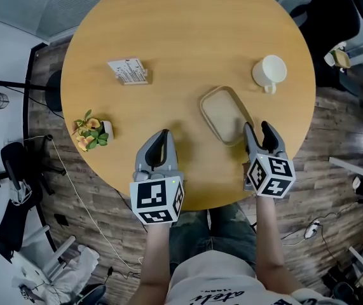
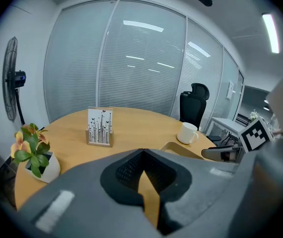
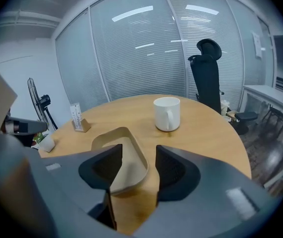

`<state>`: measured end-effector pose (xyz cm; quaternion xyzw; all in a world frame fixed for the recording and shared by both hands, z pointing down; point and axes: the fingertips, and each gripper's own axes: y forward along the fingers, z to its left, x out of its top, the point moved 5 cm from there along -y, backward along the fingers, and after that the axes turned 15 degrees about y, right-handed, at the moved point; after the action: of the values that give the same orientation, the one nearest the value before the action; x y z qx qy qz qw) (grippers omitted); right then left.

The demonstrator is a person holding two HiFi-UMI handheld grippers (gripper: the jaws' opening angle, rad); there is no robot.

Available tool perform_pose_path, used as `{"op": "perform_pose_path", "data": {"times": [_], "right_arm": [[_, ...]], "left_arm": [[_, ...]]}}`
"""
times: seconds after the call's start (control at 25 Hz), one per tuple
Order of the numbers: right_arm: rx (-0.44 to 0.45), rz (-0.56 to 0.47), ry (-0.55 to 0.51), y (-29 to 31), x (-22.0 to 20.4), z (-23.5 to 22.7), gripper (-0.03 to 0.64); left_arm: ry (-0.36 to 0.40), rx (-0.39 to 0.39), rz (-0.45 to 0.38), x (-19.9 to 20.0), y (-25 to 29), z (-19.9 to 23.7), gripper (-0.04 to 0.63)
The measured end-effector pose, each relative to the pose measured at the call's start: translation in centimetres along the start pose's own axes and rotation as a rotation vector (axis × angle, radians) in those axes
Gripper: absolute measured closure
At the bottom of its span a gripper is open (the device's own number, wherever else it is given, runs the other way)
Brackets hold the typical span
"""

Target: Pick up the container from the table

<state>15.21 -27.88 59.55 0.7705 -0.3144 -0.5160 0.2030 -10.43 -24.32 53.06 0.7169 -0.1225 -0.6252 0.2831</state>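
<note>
The container (image 1: 222, 113) is a shallow beige tray with rounded corners, lying empty on the round wooden table (image 1: 187, 30), right of centre. My right gripper (image 1: 258, 129) stands open at its near right corner. In the right gripper view the container (image 3: 116, 148) has its right rim in the gap of that gripper (image 3: 137, 167), one jaw over the inside and one outside. Whether they touch it I cannot tell. My left gripper (image 1: 163, 134) is shut and empty, low over the table to the container's left. The left gripper view shows this gripper (image 2: 142, 155) with jaws closed, the container (image 2: 181, 150) off right.
A white mug (image 1: 269, 72) stands behind the container to the right. A card holder (image 1: 128, 71) sits at the back left, and a small potted plant (image 1: 92, 133) near the left edge. Black office chairs (image 1: 334, 18) stand beyond the table's right side.
</note>
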Motion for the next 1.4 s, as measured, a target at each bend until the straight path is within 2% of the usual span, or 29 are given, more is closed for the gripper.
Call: {"op": "perform_pose_path", "data": {"times": [0.72, 1.2, 1.4], "right_arm": [[-0.049, 0.072, 0.046, 2.7, -2.6, -1.8, 0.446], [-0.081, 0.106, 0.08, 3.4, -2.6, -1.6, 0.545], [-0.088, 0.096, 0.082, 3.0, -2.1, -1.4, 0.548]], "left_arm": [[-0.029, 0.001, 0.051, -2.3, 1.2, -0.7, 0.595], [-0.029, 0.026, 0.046, -2.0, 0.3, -0.1, 0.595], [-0.025, 0.041, 0.026, -1.0, -0.2, 0.3, 0.595]]}}
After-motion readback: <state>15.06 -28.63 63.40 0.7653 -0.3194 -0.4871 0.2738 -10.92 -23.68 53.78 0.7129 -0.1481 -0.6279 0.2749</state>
